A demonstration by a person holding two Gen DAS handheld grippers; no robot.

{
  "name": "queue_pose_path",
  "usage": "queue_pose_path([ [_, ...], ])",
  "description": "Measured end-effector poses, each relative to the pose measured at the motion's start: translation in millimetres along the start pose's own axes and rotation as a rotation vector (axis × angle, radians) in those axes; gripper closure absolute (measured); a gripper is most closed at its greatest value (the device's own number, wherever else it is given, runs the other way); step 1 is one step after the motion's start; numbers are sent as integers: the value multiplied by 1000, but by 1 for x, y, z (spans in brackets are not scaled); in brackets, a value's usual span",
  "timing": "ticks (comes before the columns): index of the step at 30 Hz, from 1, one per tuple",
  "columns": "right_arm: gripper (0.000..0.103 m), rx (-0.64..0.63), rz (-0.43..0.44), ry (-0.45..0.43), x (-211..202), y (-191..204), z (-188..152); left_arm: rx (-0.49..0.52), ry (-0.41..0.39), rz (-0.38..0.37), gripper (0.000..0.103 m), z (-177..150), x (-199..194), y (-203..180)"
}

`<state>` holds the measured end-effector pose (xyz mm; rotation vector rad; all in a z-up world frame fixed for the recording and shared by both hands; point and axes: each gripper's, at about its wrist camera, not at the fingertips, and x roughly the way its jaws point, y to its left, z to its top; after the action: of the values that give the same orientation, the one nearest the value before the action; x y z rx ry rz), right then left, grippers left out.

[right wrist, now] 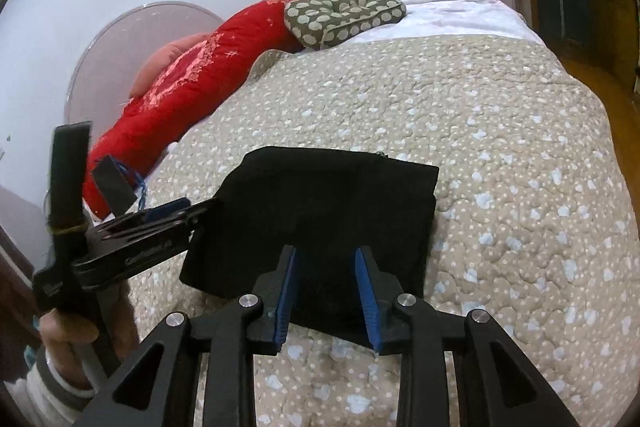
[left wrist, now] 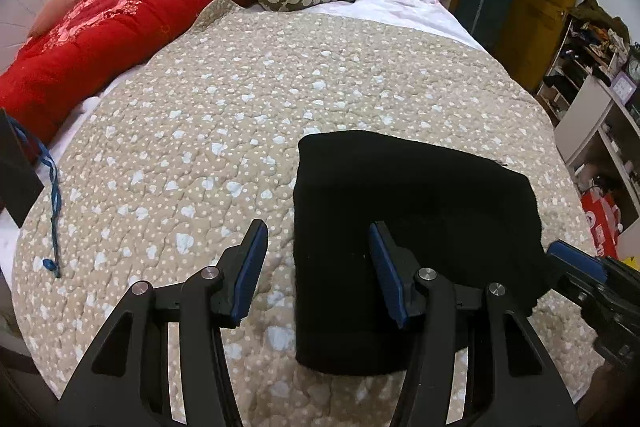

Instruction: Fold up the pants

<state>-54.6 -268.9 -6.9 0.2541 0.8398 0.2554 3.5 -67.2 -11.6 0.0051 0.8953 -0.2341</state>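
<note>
The pants (left wrist: 412, 243) lie on the bed's quilt (left wrist: 224, 115) as a compact black rectangle, at about five o'clock in my left view. My left tongs (left wrist: 318, 267) gape wide and hold nothing, straddling the bundle's left edge. My right tongs (right wrist: 326, 291) are spread too, empty, over its near edge. The fold looks nearly finished to me. I would press the layers flat, square the corners, and lift away without snagging cloth.
</note>
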Motion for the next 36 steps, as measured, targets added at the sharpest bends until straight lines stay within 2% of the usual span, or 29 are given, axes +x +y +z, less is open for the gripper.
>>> queue_pose_path([
  [4,72,-21,-39,-10,5,7,4,-5,0,0,51,-3,-2,1],
  [13,69,-13,-66,21,20,2,0,-11,20,-2,51,-4,7,-3],
  [16,69,3,-80,38,26,-5,-1,-9,25,2,43,-4,9,-4],
  [27,69,3,-71,8,13,-9,2,-20,30,1,41,-6,17,-6],
  [30,68,-5,-92,29,20,-11,-1,-10,29,22,36,-7,17,-8],
  [36,64,19,-76,28,25,-16,-4,-12,34,26,36,-8,18,-8],
])
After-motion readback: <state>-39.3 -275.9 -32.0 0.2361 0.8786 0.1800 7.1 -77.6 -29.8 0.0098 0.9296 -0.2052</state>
